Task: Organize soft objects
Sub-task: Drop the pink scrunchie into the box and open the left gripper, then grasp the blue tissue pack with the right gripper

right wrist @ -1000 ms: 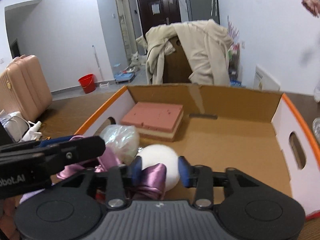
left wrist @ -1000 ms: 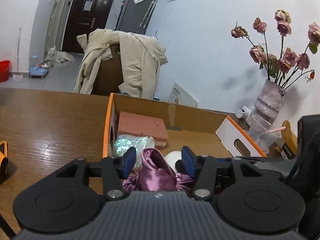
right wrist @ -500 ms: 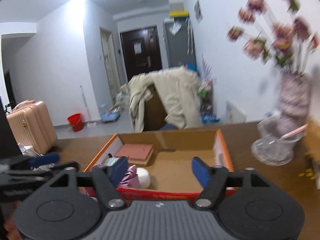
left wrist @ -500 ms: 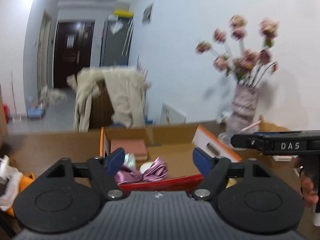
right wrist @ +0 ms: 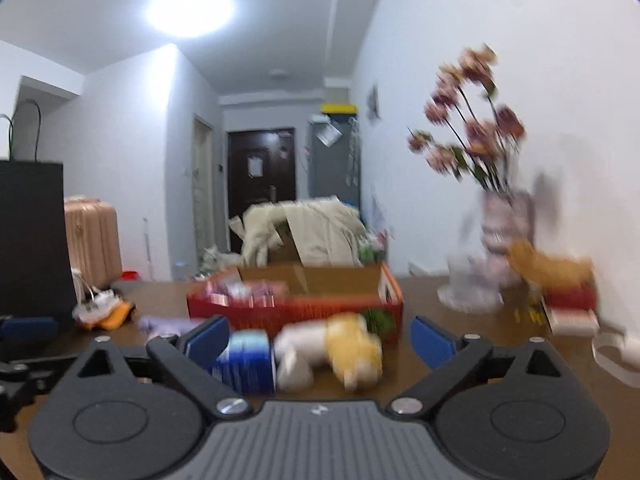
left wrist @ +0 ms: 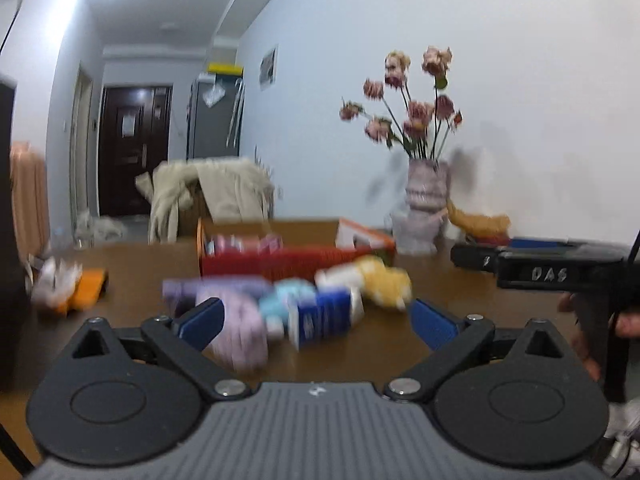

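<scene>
Both views are motion-blurred. The red and orange cardboard box [left wrist: 280, 262] [right wrist: 296, 312] stands on the brown table with pink items inside. In front of it lie a yellow and white plush toy [left wrist: 380, 282] [right wrist: 348, 348], a blue and white pack [left wrist: 324, 316] [right wrist: 248, 364] and a lilac soft item [left wrist: 236, 320]. My left gripper [left wrist: 316, 322] is open and empty, held back from these. My right gripper [right wrist: 320, 340] is open and empty; it shows at the right of the left wrist view [left wrist: 536, 264].
A vase of dried pink roses [left wrist: 424, 204] [right wrist: 504, 224] stands by the wall at right, with an orange plush [right wrist: 548, 268] beside it. An orange and white heap [left wrist: 68, 284] lies at the table's left. A chair draped with a beige garment [left wrist: 212, 196] stands behind.
Both grippers have let go of the purple satin cloth in the box, opened wide and pulled back and up from the box. Soft items in front of the box have come into view.
</scene>
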